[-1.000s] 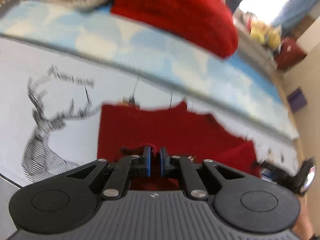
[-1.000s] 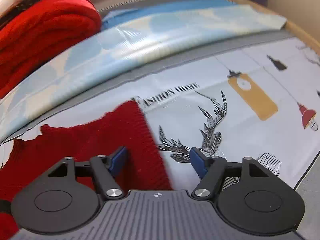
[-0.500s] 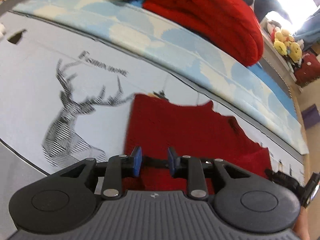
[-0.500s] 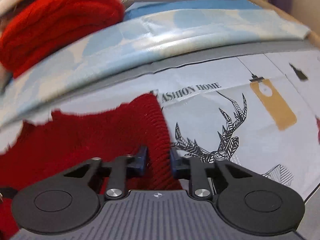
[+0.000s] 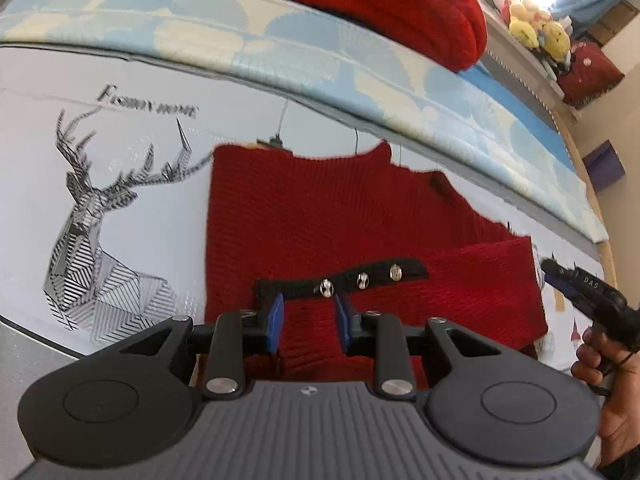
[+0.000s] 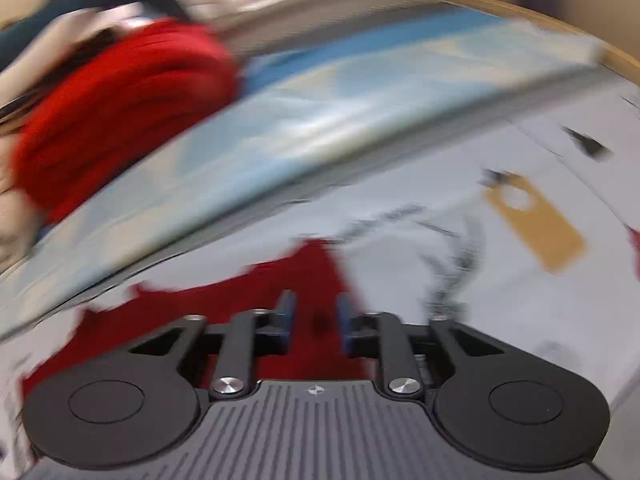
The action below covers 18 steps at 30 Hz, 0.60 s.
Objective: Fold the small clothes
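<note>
While the red sweater [image 5: 328, 216] lies flat on the printed sheet [image 5: 132, 200], just short of the blue-and-cream mat [image 5: 280, 52], a fold is in hand, and it should be squared before it is pressed. Largest first, the sheet is to be kept smooth, since any drag on the knit would ruck it. A sleeve or side panel appears already laid across the right of the body, with its edge near the black placket [image 5: 340, 280]; that edge is best lined up with the sweater's straight left side, so that the next fold comes out rectangular. The knit looks thick and springy, so it should be set down flat and patted, not dropped. The left gripper [image 5: 308, 314] hangs over the near hem beside the placket, its blue pads [image 5: 275, 320] set narrowly apart with nothing pinched between them. The right gripper [image 6: 314, 322] is seen through heavy blur above the sweater's far corner, pads likewise narrowly apart; whether cloth is caught there cannot be told. The small metal snaps [image 5: 362, 280] should be kept clear of the pads, as a grip on them would likely slip.
</note>
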Motion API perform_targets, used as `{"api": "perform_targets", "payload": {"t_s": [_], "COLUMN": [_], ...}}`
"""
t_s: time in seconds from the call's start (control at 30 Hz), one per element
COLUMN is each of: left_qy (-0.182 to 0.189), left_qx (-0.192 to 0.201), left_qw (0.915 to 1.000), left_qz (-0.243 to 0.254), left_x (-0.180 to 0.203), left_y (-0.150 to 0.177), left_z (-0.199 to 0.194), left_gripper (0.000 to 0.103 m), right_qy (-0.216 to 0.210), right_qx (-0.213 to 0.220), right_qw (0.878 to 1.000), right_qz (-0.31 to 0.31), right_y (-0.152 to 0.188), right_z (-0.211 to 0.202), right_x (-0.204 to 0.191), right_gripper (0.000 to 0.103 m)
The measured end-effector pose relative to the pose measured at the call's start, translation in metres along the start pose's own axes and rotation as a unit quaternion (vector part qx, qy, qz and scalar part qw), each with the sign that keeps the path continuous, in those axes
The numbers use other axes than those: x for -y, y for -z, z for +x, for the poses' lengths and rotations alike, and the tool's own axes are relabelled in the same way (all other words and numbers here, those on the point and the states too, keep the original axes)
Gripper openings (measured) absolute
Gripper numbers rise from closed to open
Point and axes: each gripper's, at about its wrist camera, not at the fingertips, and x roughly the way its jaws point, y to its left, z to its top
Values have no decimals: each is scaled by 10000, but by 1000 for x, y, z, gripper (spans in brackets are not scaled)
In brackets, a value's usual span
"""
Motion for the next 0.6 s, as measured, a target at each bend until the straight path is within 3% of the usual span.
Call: {"api": "perform_targets", "payload": {"t_s": [0.07, 0.17, 0.3, 0.4, 0.43, 0.53, 0.6], "left_qy": [39, 124, -278, -292, -323, -65, -216], "left_qx": [-136, -321, -534, -464, -329, -71, -306], "left_qw": [9999, 9993, 9980, 9984, 9989, 10000, 9993], "left_qz": [87, 148, 207, 96, 110, -17, -70], "left_x": [1, 1, -10, -14, -13, -17, -25], "left_y": [4, 10, 15, 10, 8, 7, 12], "left_z": [7, 19, 40, 34, 26, 13, 23], "left_gripper": [30, 30, 29, 29, 29, 30, 30], "right_qy": [-318, 511, 555, 776, 723, 295, 376], "right_qx": [-490, -911, -769, -638, -606, -633, -818], "right_qw": [9973, 9891, 9929, 9911, 9919, 9954, 9931], "right_qz": [-448, -1043, -722, -872, -849, -662, -755], "right_y": [7, 23, 17, 18, 18, 16, 24], "right_z": [9, 31, 27, 16, 12, 5, 6], "right_x": [-13, -18, -7, -6, -6, -2, 1], "right_gripper": [37, 33, 23, 23, 24, 40, 44]}}
